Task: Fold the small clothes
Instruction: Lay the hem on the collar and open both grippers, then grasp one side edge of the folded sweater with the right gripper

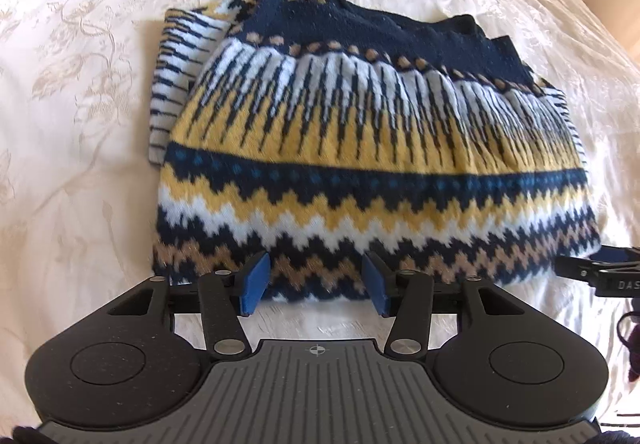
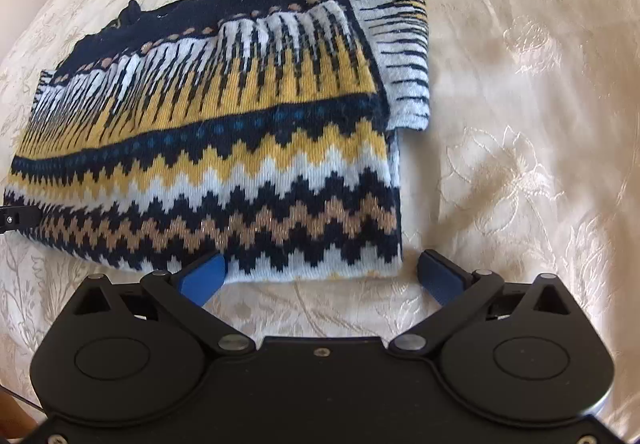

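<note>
A folded knitted sweater point(image 2: 208, 131) in navy, yellow, white and tan zigzag bands lies on a cream embroidered bedspread point(image 2: 512, 131). A striped sleeve point(image 2: 404, 55) sticks out past its right side. The right claw point(image 2: 320, 276) stands spread wide at the sweater's near edge, blue pads point(image 2: 202, 280) apart, nothing pinched between them. The tip of the left claw point(image 2: 18, 219) shows at the sweater's left edge.

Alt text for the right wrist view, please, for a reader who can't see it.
A folded navy, yellow and white zigzag-patterned sweater lies on a cream embroidered bedspread. The right gripper points down at its near edge, blue pads wide open, holding nothing. The left gripper's tip shows at the far left.
</note>
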`<action>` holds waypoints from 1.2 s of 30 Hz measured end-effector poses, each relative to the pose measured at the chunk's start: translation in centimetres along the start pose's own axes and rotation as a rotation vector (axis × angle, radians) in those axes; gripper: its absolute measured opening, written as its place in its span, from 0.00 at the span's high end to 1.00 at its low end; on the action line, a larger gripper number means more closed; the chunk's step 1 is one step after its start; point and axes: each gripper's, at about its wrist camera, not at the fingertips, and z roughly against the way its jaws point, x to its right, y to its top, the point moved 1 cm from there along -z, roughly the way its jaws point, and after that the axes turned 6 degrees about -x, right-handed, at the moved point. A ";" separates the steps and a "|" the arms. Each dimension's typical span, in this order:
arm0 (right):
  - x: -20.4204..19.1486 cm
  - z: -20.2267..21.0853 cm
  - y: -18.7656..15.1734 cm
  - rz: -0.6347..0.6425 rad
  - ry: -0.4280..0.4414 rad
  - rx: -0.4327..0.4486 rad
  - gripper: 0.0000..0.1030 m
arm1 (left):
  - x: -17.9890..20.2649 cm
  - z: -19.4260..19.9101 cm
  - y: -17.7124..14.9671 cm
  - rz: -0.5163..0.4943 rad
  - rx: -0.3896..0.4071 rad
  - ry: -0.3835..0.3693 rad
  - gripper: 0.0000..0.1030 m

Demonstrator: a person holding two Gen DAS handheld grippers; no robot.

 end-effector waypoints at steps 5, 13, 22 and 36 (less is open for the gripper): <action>0.5 0.1 0.2 0.006 0.017 0.007 0.00 | 0.6 0.7 0.0 0.040 -0.008 -0.016 0.51; -0.2 -0.5 -0.2 0.072 -0.015 0.023 0.00 | 2.8 1.5 3.6 0.073 0.031 -0.016 0.51; 0.6 -0.3 -0.1 0.076 0.057 -0.015 0.00 | 5.6 -0.7 8.5 0.063 0.018 0.022 0.51; 8.1 0.3 1.0 -0.275 0.468 -0.075 0.00 | 7.6 -5.9 10.7 0.038 -0.049 0.128 0.34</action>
